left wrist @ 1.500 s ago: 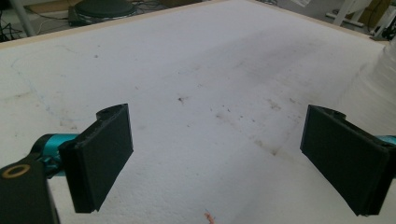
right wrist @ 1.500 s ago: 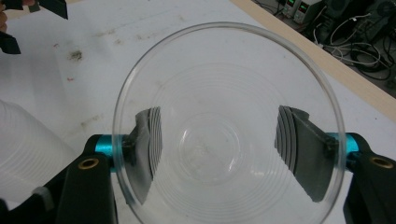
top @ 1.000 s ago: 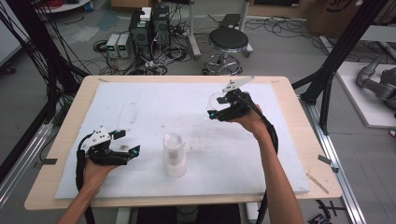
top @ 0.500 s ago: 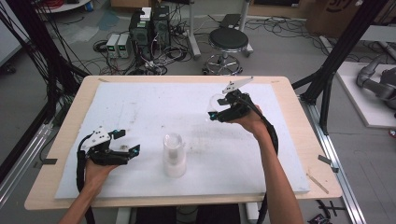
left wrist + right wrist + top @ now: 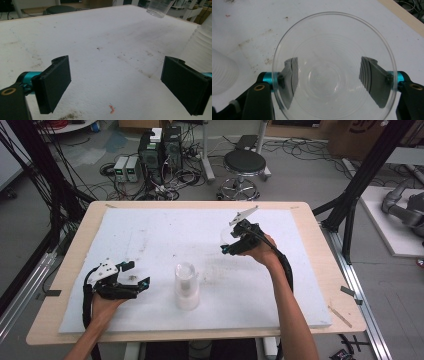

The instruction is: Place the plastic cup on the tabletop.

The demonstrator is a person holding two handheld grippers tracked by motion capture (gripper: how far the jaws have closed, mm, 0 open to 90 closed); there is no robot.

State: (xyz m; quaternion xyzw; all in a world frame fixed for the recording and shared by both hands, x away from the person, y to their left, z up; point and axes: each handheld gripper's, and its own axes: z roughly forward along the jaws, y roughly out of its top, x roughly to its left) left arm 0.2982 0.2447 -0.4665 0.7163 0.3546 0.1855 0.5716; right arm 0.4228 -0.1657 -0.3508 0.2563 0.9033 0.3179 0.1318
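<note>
The right gripper clamps a clear plastic cup at frame centre, lifted free of the stack of cups, probably for setting apart. The left gripper rests open and empty at lower left.
</note>
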